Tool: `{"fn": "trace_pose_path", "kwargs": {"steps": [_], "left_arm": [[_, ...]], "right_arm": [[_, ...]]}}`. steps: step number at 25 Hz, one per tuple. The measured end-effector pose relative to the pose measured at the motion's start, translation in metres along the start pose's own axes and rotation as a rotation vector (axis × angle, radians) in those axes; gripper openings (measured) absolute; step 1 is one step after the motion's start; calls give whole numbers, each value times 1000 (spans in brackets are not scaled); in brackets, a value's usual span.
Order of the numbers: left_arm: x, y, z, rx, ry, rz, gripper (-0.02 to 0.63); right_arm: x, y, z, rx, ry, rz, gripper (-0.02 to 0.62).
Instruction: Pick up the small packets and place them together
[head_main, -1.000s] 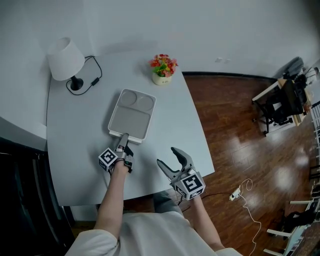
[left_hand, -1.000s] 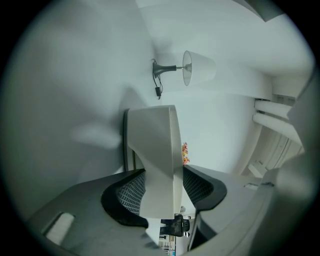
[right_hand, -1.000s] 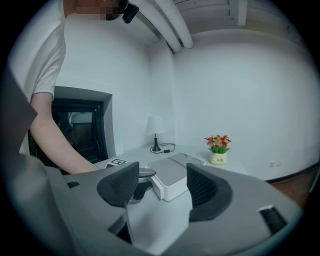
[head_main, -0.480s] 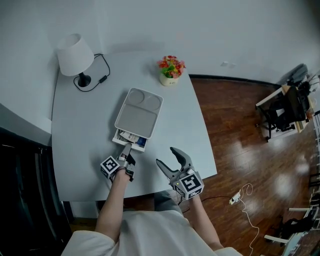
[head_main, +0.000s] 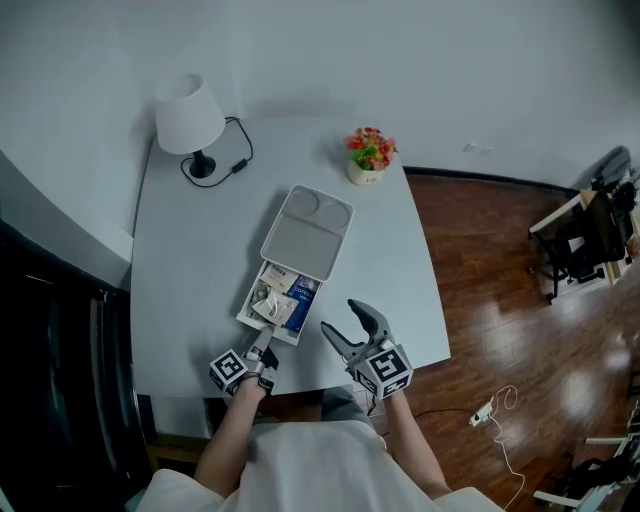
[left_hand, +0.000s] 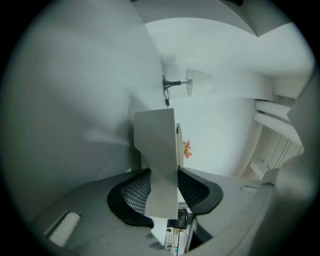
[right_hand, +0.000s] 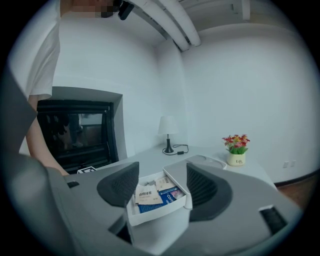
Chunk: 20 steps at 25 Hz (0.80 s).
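A white storage box (head_main: 308, 235) lies on the grey table (head_main: 190, 260), and its drawer (head_main: 252, 318) stands pulled out toward me. Inside lie small packets: a white one (head_main: 270, 306) (right_hand: 146, 194), a blue one (head_main: 303, 297) (right_hand: 168, 196) and others. My left gripper (head_main: 263, 345) (left_hand: 162, 192) is shut on the drawer's front panel (left_hand: 159, 150), its pads pressing both faces. Just right of the drawer, my right gripper (head_main: 340, 316) (right_hand: 155, 187) hovers open at the table's near edge and points at the drawer (right_hand: 165, 209), with nothing between its fingers.
A white table lamp (head_main: 190, 115) (right_hand: 168, 127) with a black cord stands at the far left corner. A small pot of flowers (head_main: 371, 150) (right_hand: 236, 145) sits at the far right. Wooden floor (head_main: 500, 300) lies beyond the table's right edge.
The drawer has slid out of the box toward me with my left gripper on its front, and the packets inside now show. The right gripper has hardly moved.
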<state>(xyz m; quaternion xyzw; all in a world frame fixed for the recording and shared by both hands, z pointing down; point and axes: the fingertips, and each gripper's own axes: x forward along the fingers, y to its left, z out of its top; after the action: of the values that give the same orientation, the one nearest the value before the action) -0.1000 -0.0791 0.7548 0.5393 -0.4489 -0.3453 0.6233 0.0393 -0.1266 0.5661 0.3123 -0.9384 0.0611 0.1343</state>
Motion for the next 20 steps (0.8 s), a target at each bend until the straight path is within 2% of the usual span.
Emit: {"fn": "trace_pose_path", "kwargs": {"steps": [7, 12, 17, 20], "left_arm": [[-49, 26, -14, 7, 20, 50, 170], [-52, 24, -16, -1, 16, 70, 155], [-61, 20, -21, -19, 49, 22, 75], [-71, 19, -20, 25, 62, 34, 32]], "right_arm": [[9, 19, 2, -4, -13, 38, 290], [15, 31, 3, -1, -17, 67, 290], [16, 40, 9, -17, -27, 85, 290], [15, 41, 8, -18, -26, 91, 290]]}}
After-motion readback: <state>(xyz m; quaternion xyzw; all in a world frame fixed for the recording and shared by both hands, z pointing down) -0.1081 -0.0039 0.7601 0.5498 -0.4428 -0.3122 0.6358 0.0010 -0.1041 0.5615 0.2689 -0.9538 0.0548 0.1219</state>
